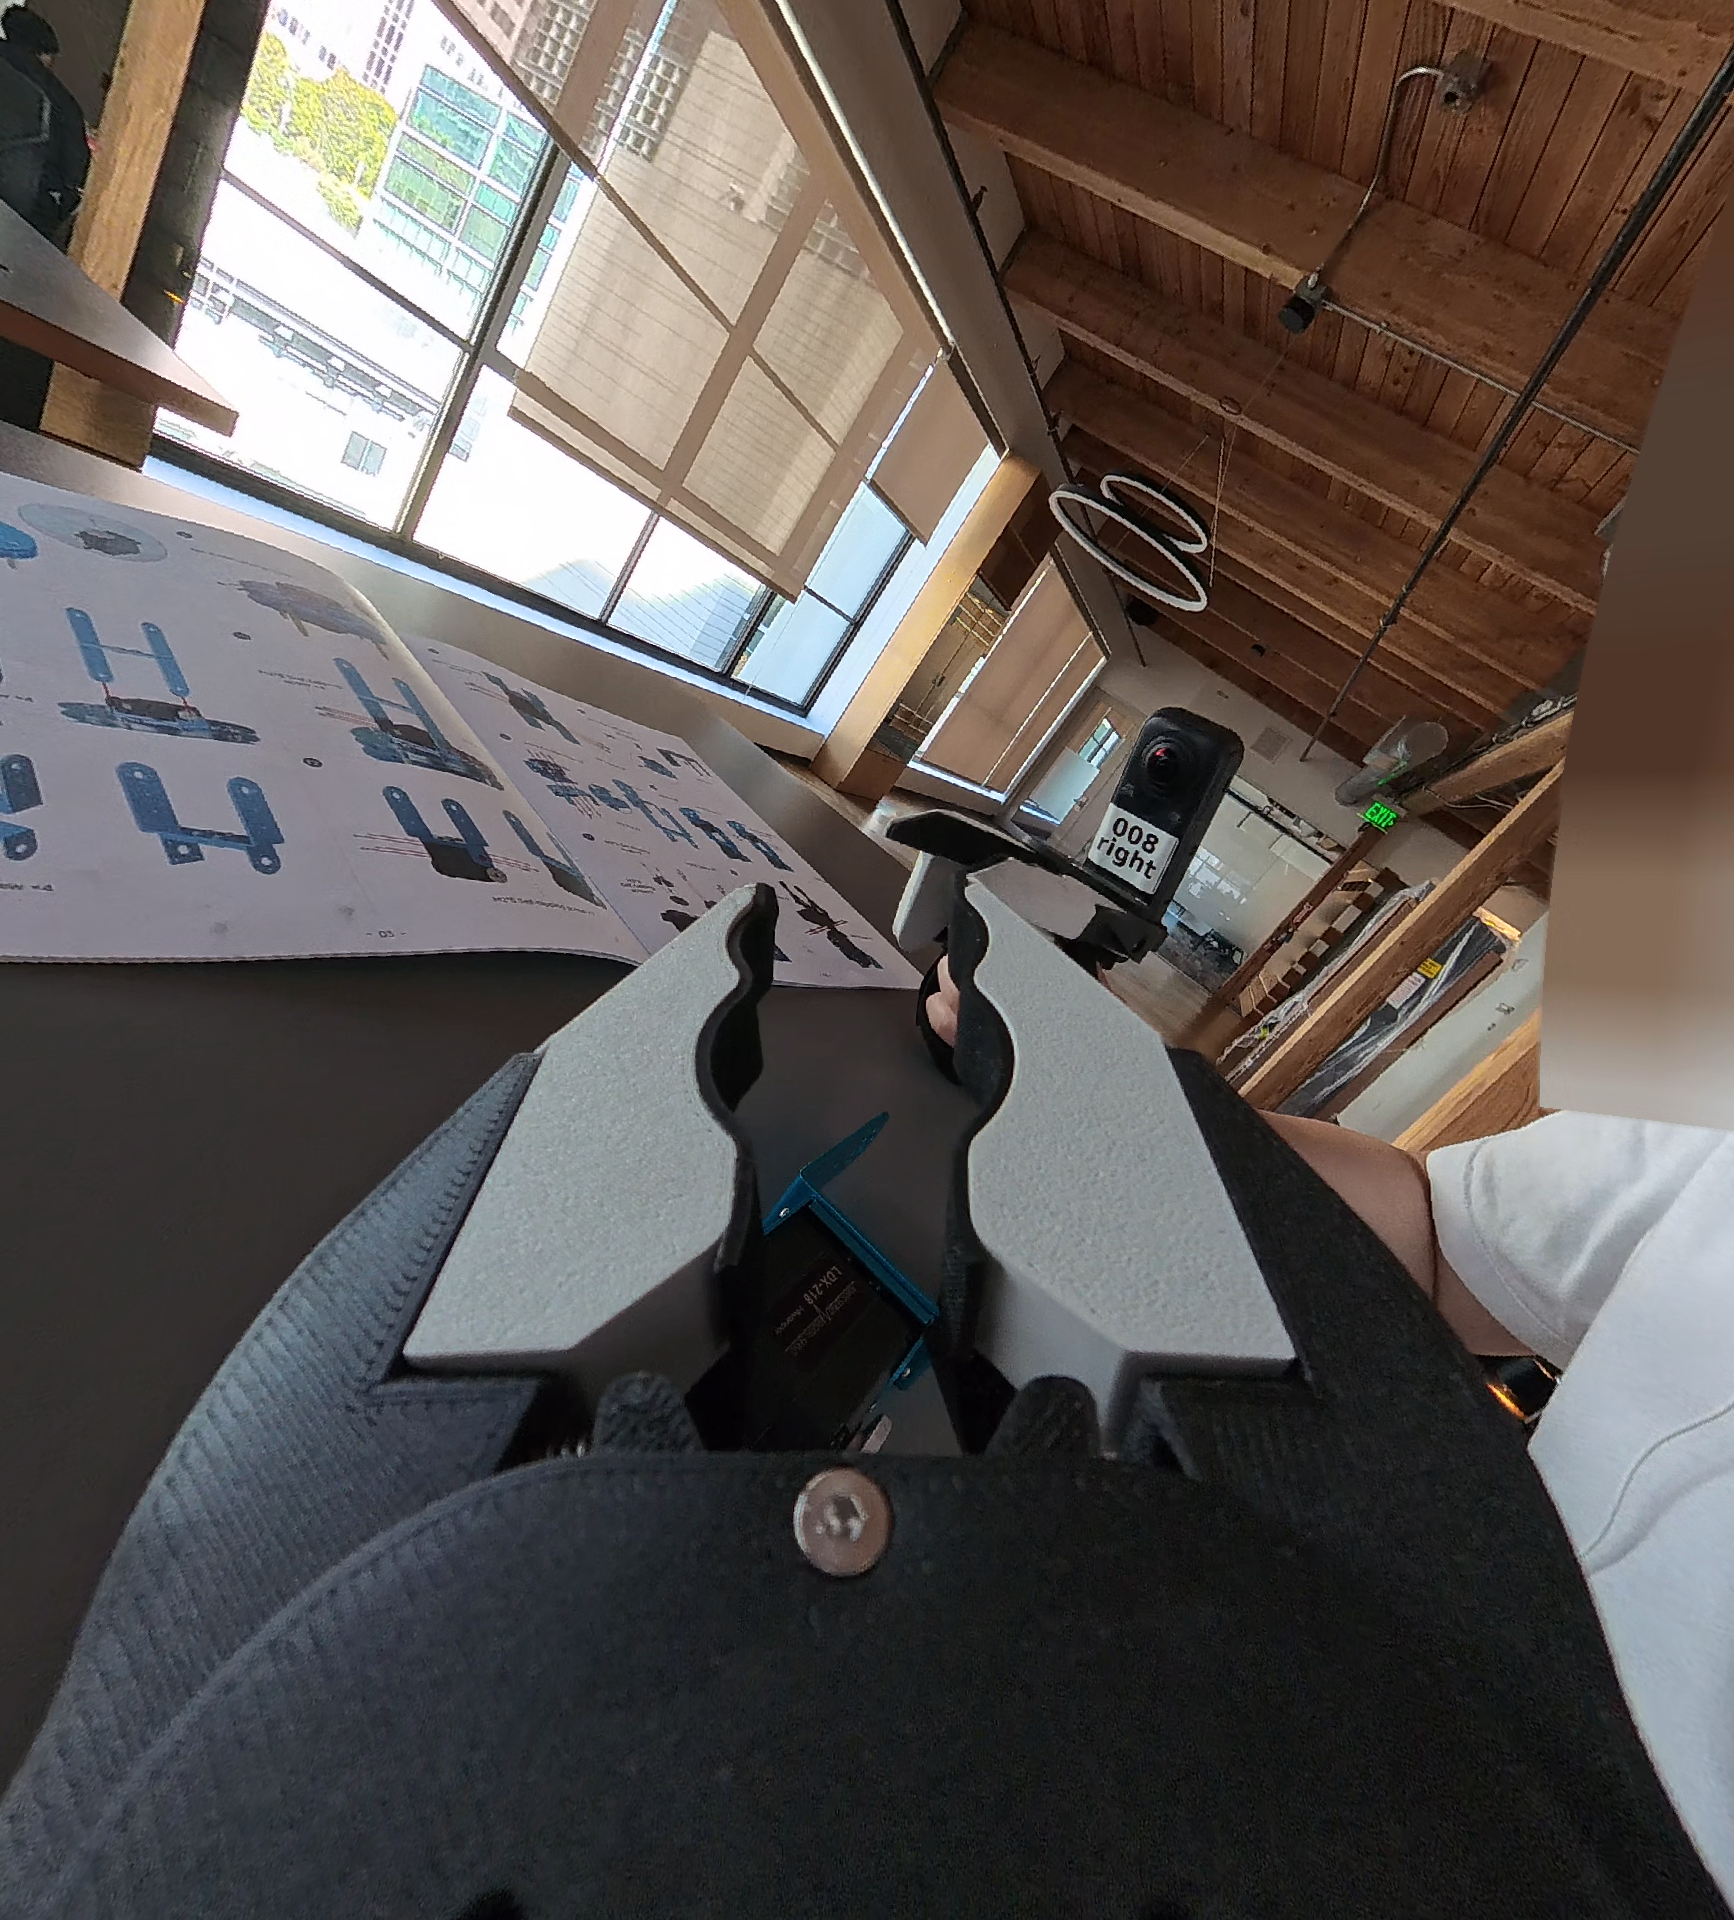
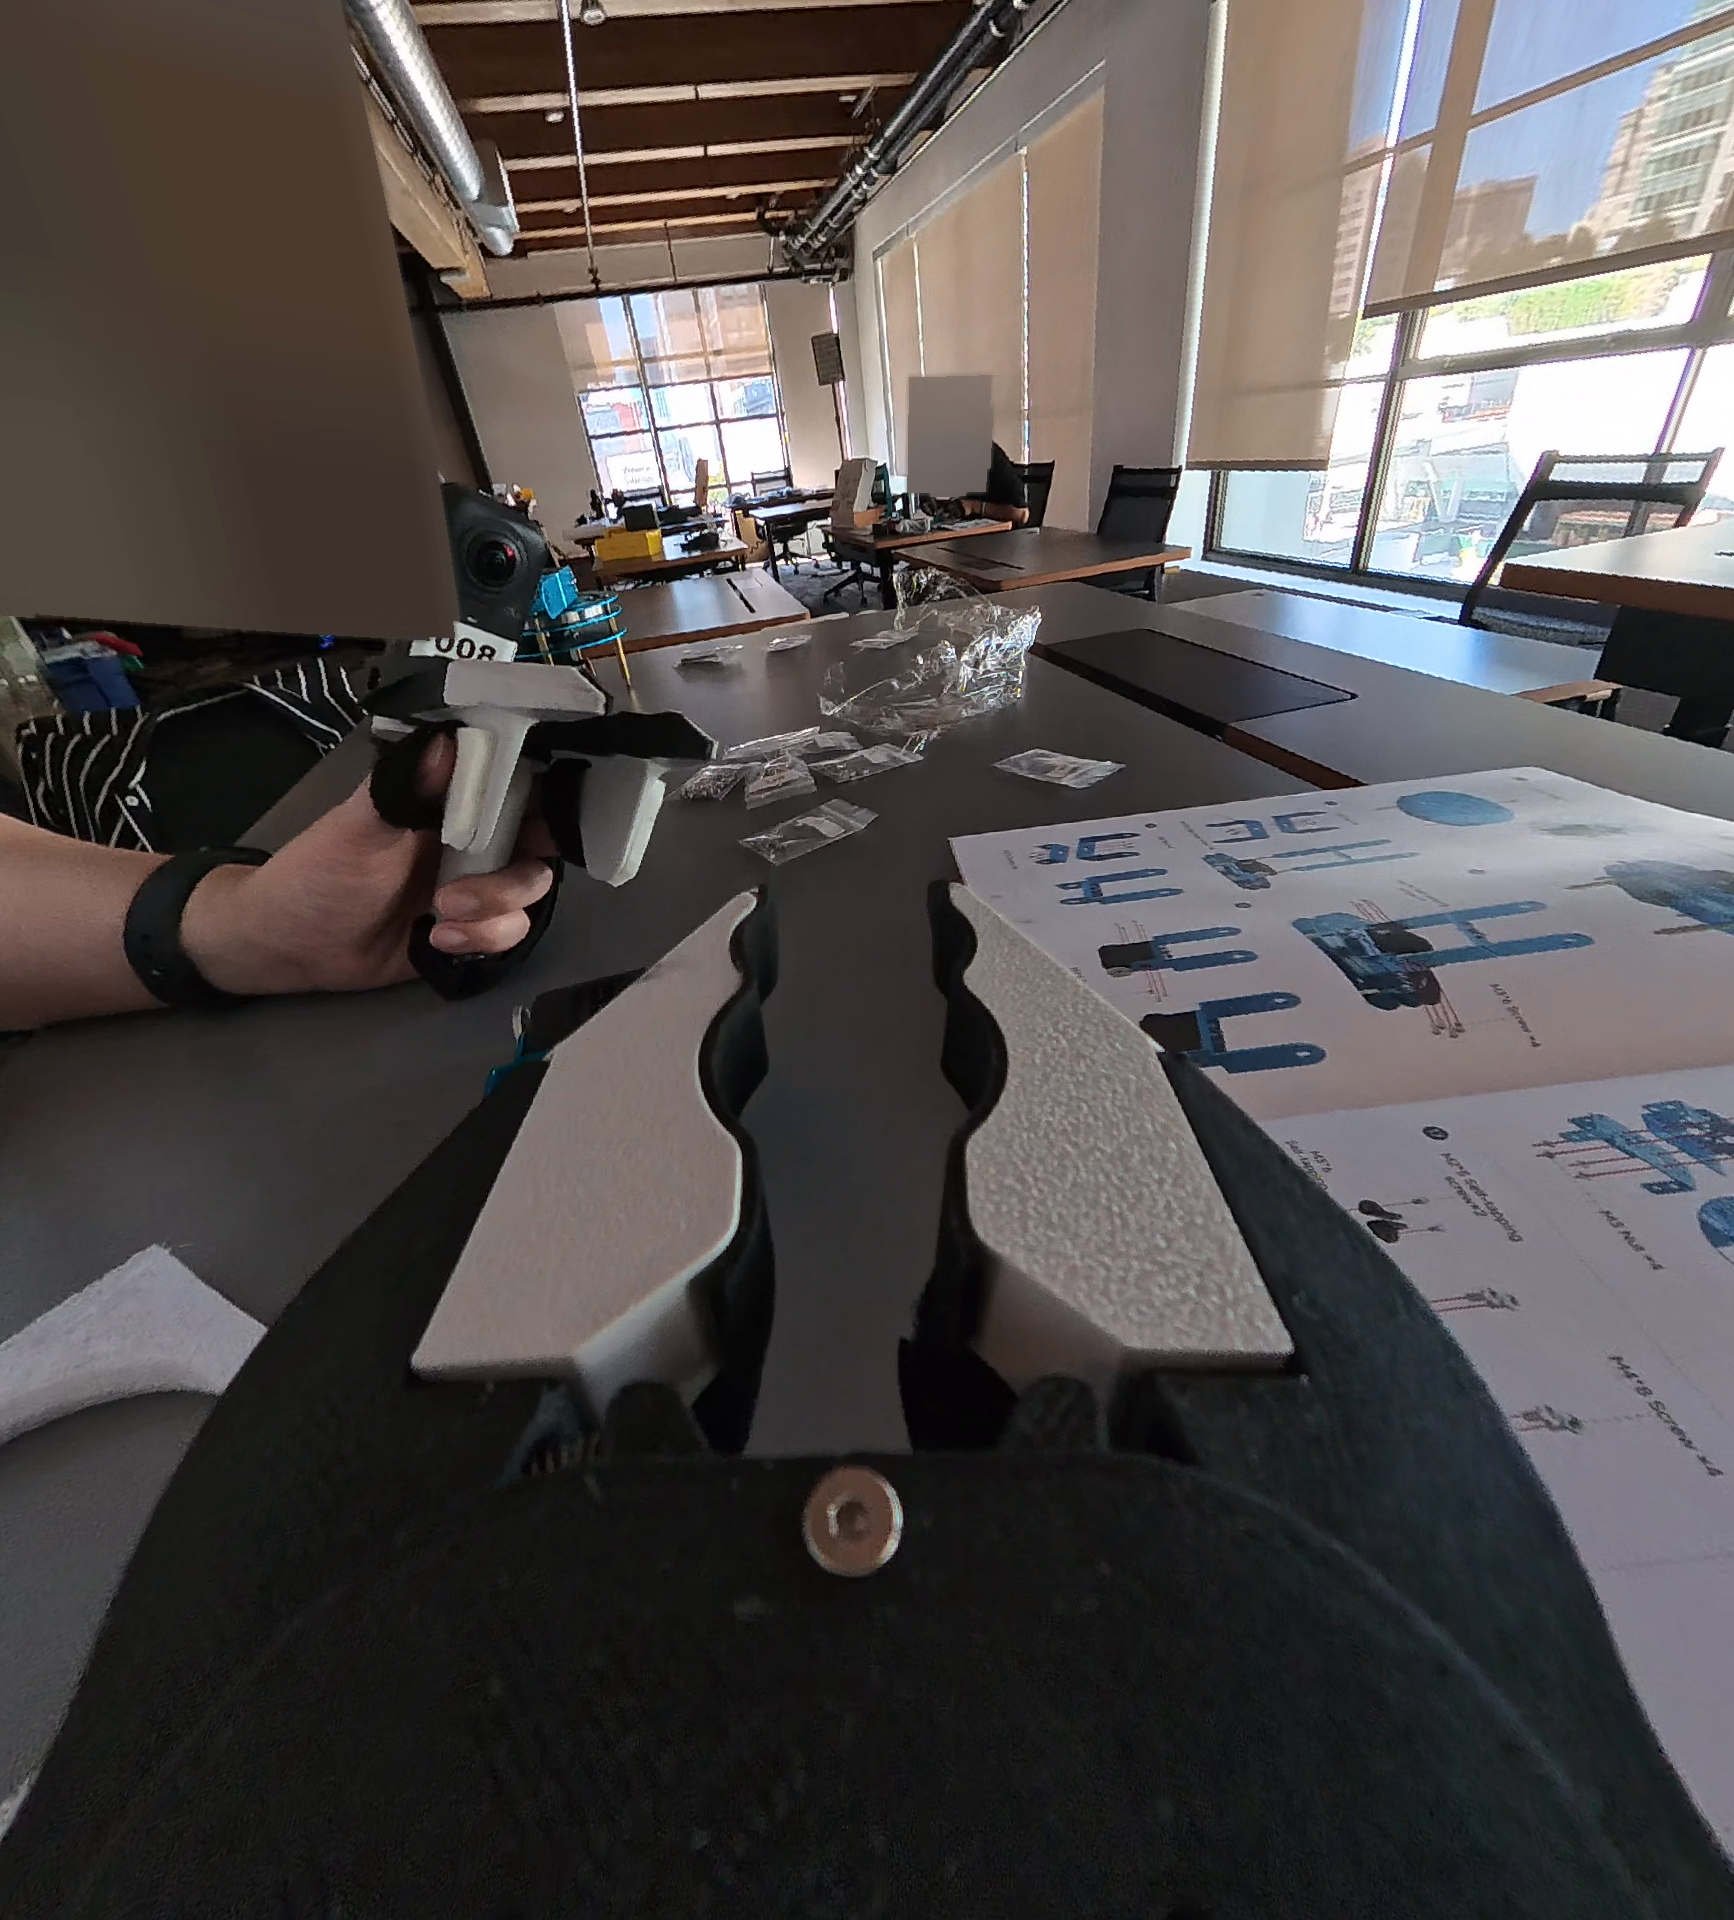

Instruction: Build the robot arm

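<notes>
My left tongs (image 1: pixel 863 925) sit part-open around a black servo in its blue bracket (image 1: pixel 821 1320), near 6 o'clock; rigid, light, best held by flat sides. Right tongs (image 2: pixel 847 904) gape empty above the desk (image 2: pixel 323 1091).

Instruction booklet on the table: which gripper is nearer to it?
Right. The right gripper sits just beside the edge of the booklet; the left gripper hangs farther off, apart from it.

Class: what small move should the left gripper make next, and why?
Probably ease the left gripper down and shut it: its jaws stand open, and the black servo in its blue bracket shows deep in the gap, apparently ungripped.
</notes>
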Demonstrator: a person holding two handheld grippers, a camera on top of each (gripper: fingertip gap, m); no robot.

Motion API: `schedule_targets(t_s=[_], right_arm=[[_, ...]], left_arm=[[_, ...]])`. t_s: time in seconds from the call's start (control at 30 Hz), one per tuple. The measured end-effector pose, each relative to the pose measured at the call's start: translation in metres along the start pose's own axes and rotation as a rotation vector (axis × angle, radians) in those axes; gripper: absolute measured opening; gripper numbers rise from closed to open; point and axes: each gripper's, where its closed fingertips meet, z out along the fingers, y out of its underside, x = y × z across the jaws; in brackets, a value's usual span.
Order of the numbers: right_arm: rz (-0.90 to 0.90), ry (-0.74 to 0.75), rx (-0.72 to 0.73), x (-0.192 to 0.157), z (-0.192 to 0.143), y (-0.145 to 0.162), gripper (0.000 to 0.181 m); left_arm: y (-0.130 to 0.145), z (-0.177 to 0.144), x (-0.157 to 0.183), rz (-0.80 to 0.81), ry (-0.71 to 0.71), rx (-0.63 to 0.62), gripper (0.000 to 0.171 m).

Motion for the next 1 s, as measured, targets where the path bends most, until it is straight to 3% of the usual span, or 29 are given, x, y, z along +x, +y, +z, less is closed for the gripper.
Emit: schedule_targets(t_s=[0.83, 1.0], right_arm=[[0.02, -0.008, 0.005, 0.001, 0.0, -0.001, 0.028], [0.021, -0.089, -0.003, -0.012, 0.002, 0.001, 0.029]], left_arm=[[-0.001, 0.0, 0.0, 0.004, -0.004, 0.003, 0.033], [-0.001, -0.001, -0.001, -0.003, -0.002, 0.006, 0.033]])
